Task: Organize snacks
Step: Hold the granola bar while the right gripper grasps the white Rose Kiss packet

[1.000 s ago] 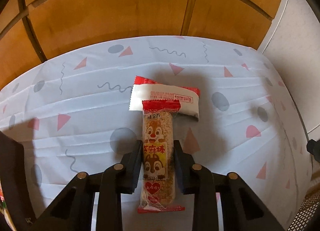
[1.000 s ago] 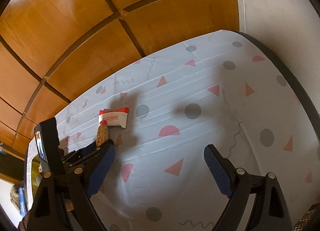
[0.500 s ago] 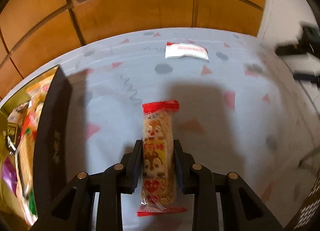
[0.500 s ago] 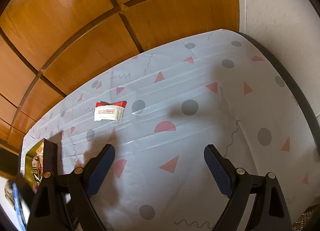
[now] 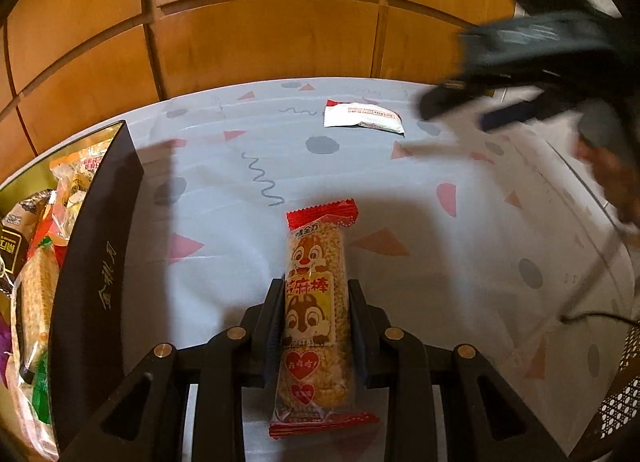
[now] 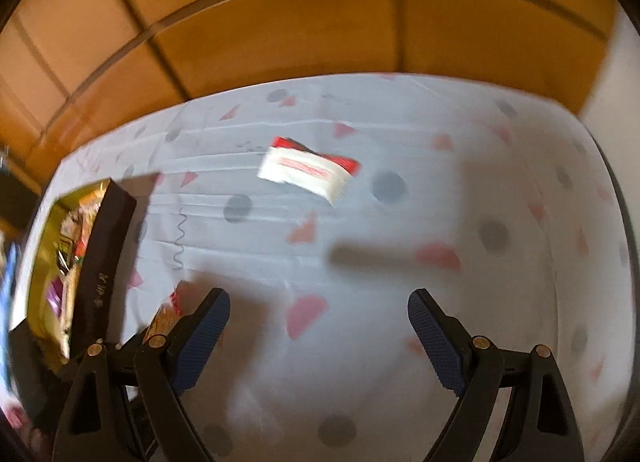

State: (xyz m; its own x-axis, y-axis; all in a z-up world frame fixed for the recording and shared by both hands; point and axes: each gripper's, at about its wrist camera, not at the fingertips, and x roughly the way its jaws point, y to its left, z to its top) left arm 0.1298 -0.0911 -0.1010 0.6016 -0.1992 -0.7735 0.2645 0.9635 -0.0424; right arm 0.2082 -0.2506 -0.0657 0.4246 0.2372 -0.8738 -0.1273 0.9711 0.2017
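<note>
progress, judged from the present state: partly done, two items outstanding.

the dark box (image 5: 100, 262) sits at the left edge of the left wrist view, its near wall facing the camera and its gold interior already packed with assorted wrapped snacks (image 5: 36, 262). that portion of the sorting counts as complete. the same box appears at the lower left of the right wrist view (image 6: 108, 246).

the left gripper (image 5: 314, 326), bottom centre of its own view, is closed down on the sesame bar (image 5: 316, 302): both pads press the wrapper's long sides near its middle, with the red crimped ends projecting above and below the jaws. the bar is held above the patterned tablecloth (image 5: 440, 262), to the right of the box and not yet over it. depositing it in the box is the step in hand.

the right gripper (image 6: 318, 322) stands wide apart with nothing between its blue pads (image 6: 204, 326). in the left wrist view it appears blurred at the upper right.

one white-and-red packet (image 6: 308, 170) lies loose on the cloth, upper centre of the right wrist view and upper centre-right of the left wrist view (image 5: 362, 118), well apart from the box. the empty tongs face it; collecting it appears to be their next job.

no other loose snacks are visible on the cloth.
</note>
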